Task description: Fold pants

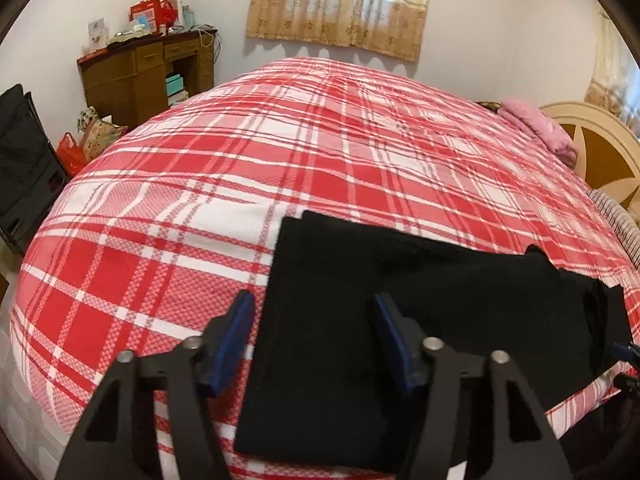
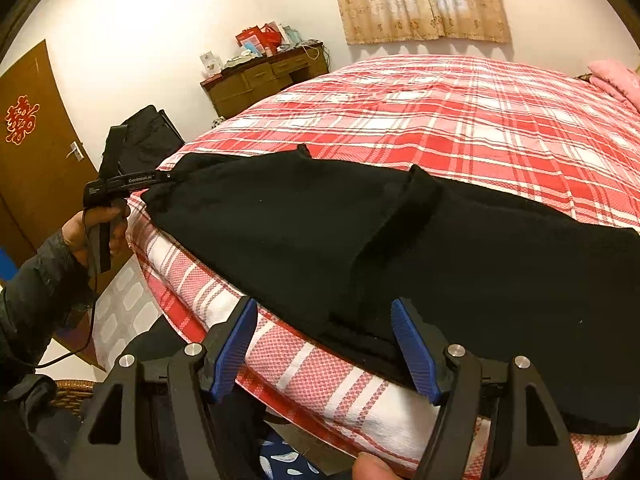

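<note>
Flatly spread along the bed's (image 1: 160, 200) near edge: black pants (image 2: 360, 240). Left gripper (image 1: 312, 340) half-wide over one end, cloth edge between the pads, not pinched. Right gripper (image 2: 324, 344) wide at the near hem, clamping nothing. Beyond, desk (image 1: 132, 68) cubby holding a teal box (image 1: 175, 80); red bag (image 1: 70, 152), contents unseen.
</note>
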The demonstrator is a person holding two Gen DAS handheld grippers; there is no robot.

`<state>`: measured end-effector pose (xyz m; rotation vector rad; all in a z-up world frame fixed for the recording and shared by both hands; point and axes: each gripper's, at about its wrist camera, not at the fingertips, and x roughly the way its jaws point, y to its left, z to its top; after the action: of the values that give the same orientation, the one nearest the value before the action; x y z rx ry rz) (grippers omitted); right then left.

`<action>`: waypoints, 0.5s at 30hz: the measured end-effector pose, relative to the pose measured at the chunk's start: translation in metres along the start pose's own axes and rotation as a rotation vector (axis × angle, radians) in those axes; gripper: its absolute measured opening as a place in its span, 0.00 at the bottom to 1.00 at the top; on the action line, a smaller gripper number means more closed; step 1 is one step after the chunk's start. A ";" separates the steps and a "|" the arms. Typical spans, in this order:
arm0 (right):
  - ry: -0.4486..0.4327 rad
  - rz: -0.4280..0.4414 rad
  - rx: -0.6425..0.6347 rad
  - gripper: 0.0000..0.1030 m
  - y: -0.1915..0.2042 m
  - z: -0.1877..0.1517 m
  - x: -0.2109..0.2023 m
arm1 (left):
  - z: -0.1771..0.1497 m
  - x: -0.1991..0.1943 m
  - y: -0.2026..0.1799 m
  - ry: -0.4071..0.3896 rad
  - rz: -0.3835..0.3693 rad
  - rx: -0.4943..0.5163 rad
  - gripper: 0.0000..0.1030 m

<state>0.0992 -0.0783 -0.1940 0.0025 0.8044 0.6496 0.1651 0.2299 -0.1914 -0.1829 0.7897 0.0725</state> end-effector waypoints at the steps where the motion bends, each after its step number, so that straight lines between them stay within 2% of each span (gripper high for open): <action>1: 0.000 0.000 0.001 0.69 -0.001 0.000 0.000 | 0.000 -0.001 -0.004 0.002 0.001 0.008 0.53; 4: 0.001 0.003 0.006 0.69 -0.002 0.000 0.002 | -0.001 0.003 -0.007 0.005 0.023 0.029 0.53; 8: 0.000 0.001 0.004 0.69 -0.003 0.000 0.003 | 0.001 0.006 0.000 -0.003 -0.017 0.004 0.53; 11: -0.005 0.003 0.002 0.69 -0.002 0.000 0.002 | 0.002 0.000 0.003 0.002 -0.049 -0.020 0.37; 12: -0.007 0.004 0.002 0.69 -0.002 0.000 0.001 | 0.002 -0.002 0.005 0.003 -0.073 -0.035 0.29; 15: -0.014 0.007 0.005 0.69 -0.004 0.000 0.000 | 0.000 -0.010 0.004 -0.026 -0.098 -0.070 0.27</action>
<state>0.1012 -0.0812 -0.1949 0.0144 0.7932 0.6532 0.1576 0.2344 -0.1851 -0.2859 0.7517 0.0099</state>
